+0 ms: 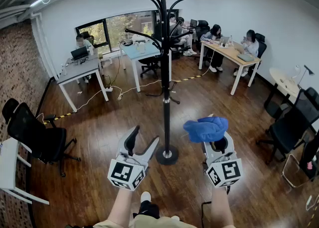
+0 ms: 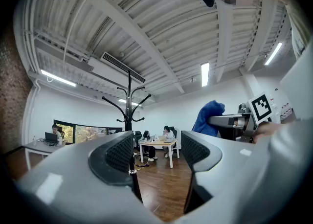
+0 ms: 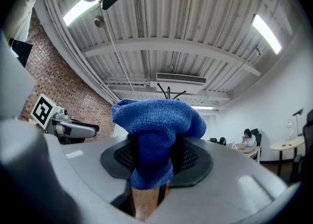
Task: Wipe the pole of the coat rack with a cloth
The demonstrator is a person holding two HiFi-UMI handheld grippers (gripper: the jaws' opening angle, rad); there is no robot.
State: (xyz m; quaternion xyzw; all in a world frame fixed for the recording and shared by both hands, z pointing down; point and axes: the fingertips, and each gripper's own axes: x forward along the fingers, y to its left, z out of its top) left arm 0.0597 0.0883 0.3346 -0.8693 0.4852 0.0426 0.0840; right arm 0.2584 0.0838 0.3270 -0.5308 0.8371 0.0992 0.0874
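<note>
Wiping not started, by the look of it. Cloth [image 1: 206, 128] was right of pole [image 1: 166, 97], near but not touching. Right gripper [image 1: 216, 143] pinched cloth tight. Left gripper [image 1: 142, 141] was left of pole, spread wide, nothing in it. Whole pole was left to wipe. Pole stood on dark wood floor [image 1: 94, 137]. Behind pole: desks [image 1: 79, 70], people sitting, windows [image 1: 119, 23]. Brick wall [image 1: 17, 67] far left of pole.

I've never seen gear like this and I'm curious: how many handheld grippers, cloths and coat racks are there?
Grippers: 2 (left gripper, open and empty; right gripper, shut on the cloth)
Blue cloth: 1
Coat rack: 1
Total: 4
</note>
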